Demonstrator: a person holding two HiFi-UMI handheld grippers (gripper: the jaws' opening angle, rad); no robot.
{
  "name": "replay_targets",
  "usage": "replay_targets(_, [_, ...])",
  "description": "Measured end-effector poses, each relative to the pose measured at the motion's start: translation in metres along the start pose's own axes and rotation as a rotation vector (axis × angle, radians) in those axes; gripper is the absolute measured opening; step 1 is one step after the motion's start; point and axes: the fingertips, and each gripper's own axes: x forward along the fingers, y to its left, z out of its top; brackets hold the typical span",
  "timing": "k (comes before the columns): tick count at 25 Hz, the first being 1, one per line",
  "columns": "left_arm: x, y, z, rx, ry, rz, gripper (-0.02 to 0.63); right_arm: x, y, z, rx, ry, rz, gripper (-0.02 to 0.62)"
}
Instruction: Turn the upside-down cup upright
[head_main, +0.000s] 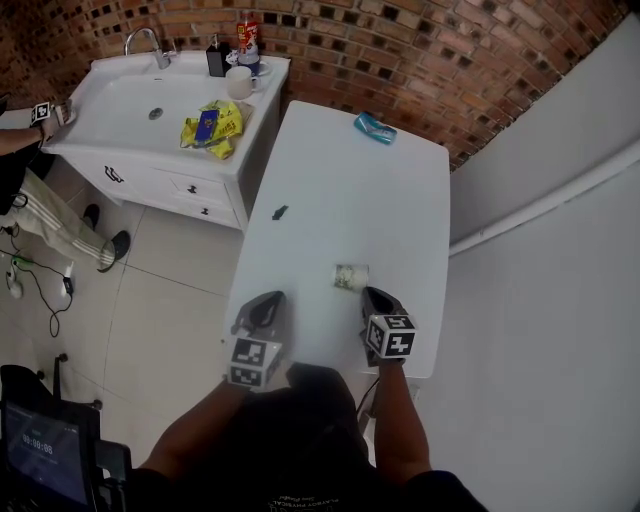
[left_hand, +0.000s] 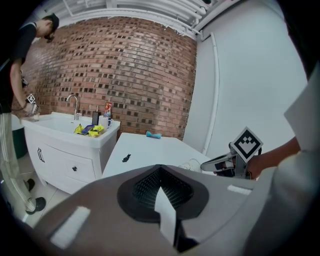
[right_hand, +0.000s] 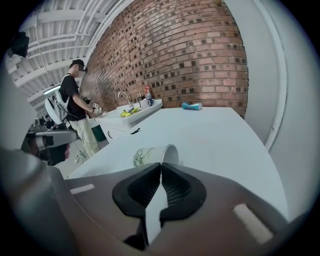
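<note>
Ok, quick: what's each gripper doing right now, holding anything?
Left gripper: jaws shut, holding nothing.
Right gripper: jaws shut, holding nothing; the cup lies on its side just ahead of it.

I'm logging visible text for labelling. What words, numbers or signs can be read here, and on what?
Nothing reads clearly.
The screen: timer-like digits, blurred.
The red can: print too small.
The yellow packets: print too small.
The cup: leaf pattern, no words.
</note>
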Motion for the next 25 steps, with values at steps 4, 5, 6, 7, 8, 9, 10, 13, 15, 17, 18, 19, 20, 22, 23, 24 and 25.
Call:
replay_targets(4, [-0.002,-0.003,0.001,0.003,0.004,-0.002,-0.003,-0.005,0.004,0.004,-0.015,-0.007,0.005,0.025])
replay_targets(5, [-0.003,-0.003,0.001,0.004,0.005,-0.003,-0.003,-0.007,0.006,0.005,-0.017,-0.011,0.002,0.025])
replay_targets(6, [-0.004,-0.004,0.0,0.006,0.006,-0.005,-0.003,-0.008,0.007,0.007,-0.021,-0.015,-0.002,0.025])
replay_targets(7, [-0.005,-0.004,-0.001,0.008,0.007,-0.007,-0.003,-0.01,0.008,0.008,-0.026,-0.019,-0.006,0.025])
replay_targets(8, [-0.006,-0.005,-0.002,0.009,0.006,-0.01,-0.003,-0.012,0.009,0.009,-0.032,-0.023,-0.01,0.025])
replay_targets(9, [-0.008,-0.005,-0.003,0.01,0.006,-0.012,-0.003,-0.015,0.01,0.01,-0.038,-0.027,-0.013,0.025])
replay_targets(10, [-0.01,-0.006,-0.004,0.012,0.005,-0.013,-0.003,-0.018,0.011,0.012,-0.044,-0.032,-0.016,0.025])
replay_targets(13, [-0.016,-0.007,-0.006,0.019,0.004,-0.018,-0.003,-0.028,0.016,0.014,-0.061,-0.042,-0.027,0.025])
replay_targets(15, [-0.019,-0.009,-0.006,0.023,-0.001,-0.025,-0.003,-0.035,0.018,0.014,-0.068,-0.044,-0.042,0.025])
replay_targets(17, [-0.022,-0.012,-0.006,0.027,-0.007,-0.032,-0.003,-0.042,0.02,0.013,-0.078,-0.047,-0.06,0.025])
replay_targets(18, [-0.023,-0.013,-0.006,0.028,-0.01,-0.034,-0.003,-0.046,0.021,0.013,-0.082,-0.053,-0.066,0.025])
replay_targets(19, [-0.025,-0.014,-0.005,0.03,-0.012,-0.035,-0.003,-0.05,0.023,0.013,-0.085,-0.063,-0.072,0.025])
replay_targets(20, [-0.026,-0.015,-0.005,0.031,-0.014,-0.038,-0.003,-0.056,0.025,0.014,-0.093,-0.074,-0.082,0.025])
replay_targets(22, [-0.029,-0.018,-0.004,0.033,-0.017,-0.043,-0.003,-0.067,0.029,0.013,-0.134,-0.082,-0.11,0.025])
replay_targets(23, [-0.03,-0.02,-0.004,0.035,-0.018,-0.046,-0.003,-0.072,0.031,0.013,-0.16,-0.08,-0.125,0.025])
replay_targets(24, [-0.031,-0.022,-0.003,0.037,-0.02,-0.05,-0.003,-0.076,0.034,0.012,-0.182,-0.078,-0.139,0.025])
replay_targets(25, [-0.032,-0.023,-0.002,0.038,-0.022,-0.053,-0.003,-0.079,0.036,0.012,-0.201,-0.077,-0.155,0.025])
